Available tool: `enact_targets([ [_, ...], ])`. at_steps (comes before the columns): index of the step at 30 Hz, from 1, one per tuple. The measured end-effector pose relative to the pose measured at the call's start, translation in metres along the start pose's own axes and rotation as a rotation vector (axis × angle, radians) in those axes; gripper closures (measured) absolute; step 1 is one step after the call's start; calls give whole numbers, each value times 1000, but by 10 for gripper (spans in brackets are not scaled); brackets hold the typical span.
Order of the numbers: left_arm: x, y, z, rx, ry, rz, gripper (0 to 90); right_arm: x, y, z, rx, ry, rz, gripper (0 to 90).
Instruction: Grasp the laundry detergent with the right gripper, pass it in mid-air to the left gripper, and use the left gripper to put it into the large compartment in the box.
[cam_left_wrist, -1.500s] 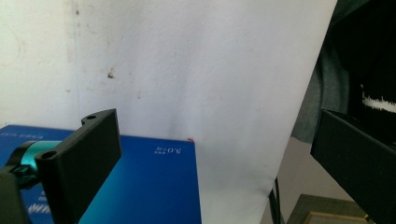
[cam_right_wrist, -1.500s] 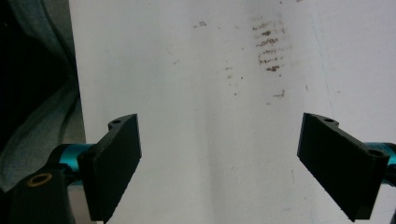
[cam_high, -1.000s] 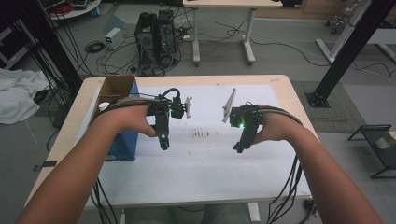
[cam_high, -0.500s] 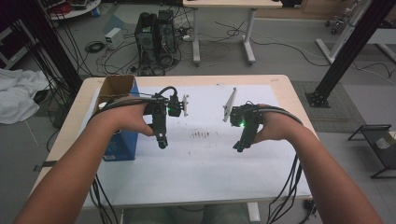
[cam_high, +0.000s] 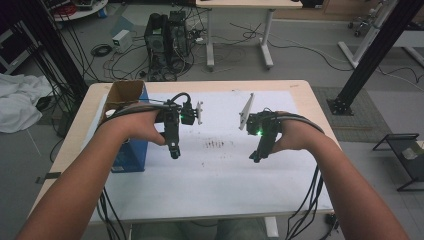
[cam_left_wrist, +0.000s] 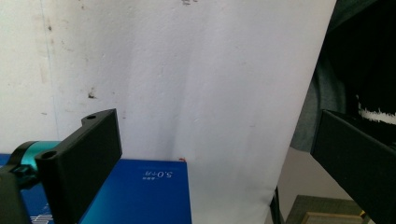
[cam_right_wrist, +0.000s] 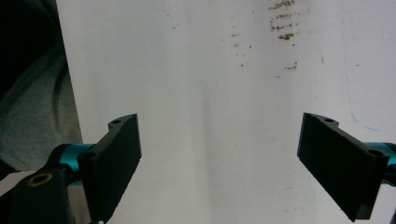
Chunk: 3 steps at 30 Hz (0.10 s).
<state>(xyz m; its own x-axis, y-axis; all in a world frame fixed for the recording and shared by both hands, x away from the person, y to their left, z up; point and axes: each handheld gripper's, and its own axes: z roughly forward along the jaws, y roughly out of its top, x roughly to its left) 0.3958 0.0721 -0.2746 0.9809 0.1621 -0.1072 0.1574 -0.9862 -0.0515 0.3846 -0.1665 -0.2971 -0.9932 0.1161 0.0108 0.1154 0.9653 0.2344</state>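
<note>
High view shows the box (cam_high: 131, 131) at the left edge of the table (cam_high: 320, 115). It is a blue carton with a brown open top, and in the left gripper view (cam_left_wrist: 140, 196) its blue side carries small white print. Its long axis runs from the near side toward the far side of the table, and the open top is up. The left gripper (cam_high: 173, 151) hangs just beside the box on its right, pointing down at the white sheet (cam_high: 215, 175); its jaws are wide apart and hold nothing. A patch of brown specks (cam_high: 215, 145) lies on the sheet between the grippers. The right gripper (cam_high: 256, 156) is well apart from the box, toward the right edge, jaws wide apart too, nothing between them.
</note>
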Motion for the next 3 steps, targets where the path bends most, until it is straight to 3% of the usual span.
enact_targets([
  [3, 0, 1, -1, 0, 0, -1, 18, -1, 0, -1, 8, -2, -8, 127],
])
